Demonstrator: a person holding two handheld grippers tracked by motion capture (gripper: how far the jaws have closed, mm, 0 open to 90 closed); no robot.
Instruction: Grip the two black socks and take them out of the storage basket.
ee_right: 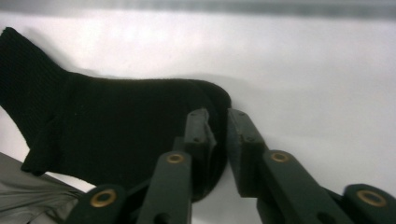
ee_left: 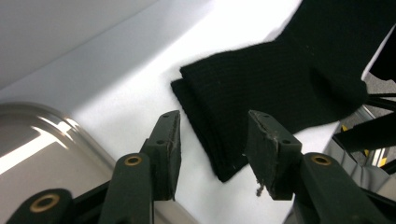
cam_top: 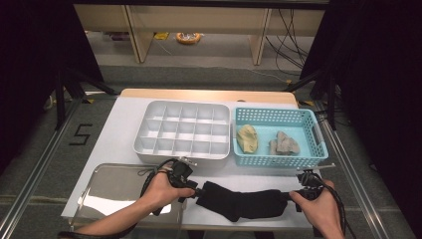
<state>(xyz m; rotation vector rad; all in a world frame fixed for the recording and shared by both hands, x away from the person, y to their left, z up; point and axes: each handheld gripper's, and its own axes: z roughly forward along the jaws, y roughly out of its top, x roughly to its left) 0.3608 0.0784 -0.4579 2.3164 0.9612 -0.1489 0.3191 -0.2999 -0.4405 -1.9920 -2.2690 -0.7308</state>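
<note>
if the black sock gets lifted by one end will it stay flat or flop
The black sock will probably flop: it looks like soft ribbed knit lying limp on the table. It seems light, and likely to drag and bunch rather than slide.

Matt black ribbed-knit sock (ee_left: 275, 79); glossy, seemingly metal tray (cam_top: 107, 191); smooth white table (cam_top: 124, 119).

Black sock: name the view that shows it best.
The high view: the whole black sock lies flat between both grippers. The left gripper view shows its cuff end beyond open jaws; the right gripper view shows its toe end at the jaws.
</note>
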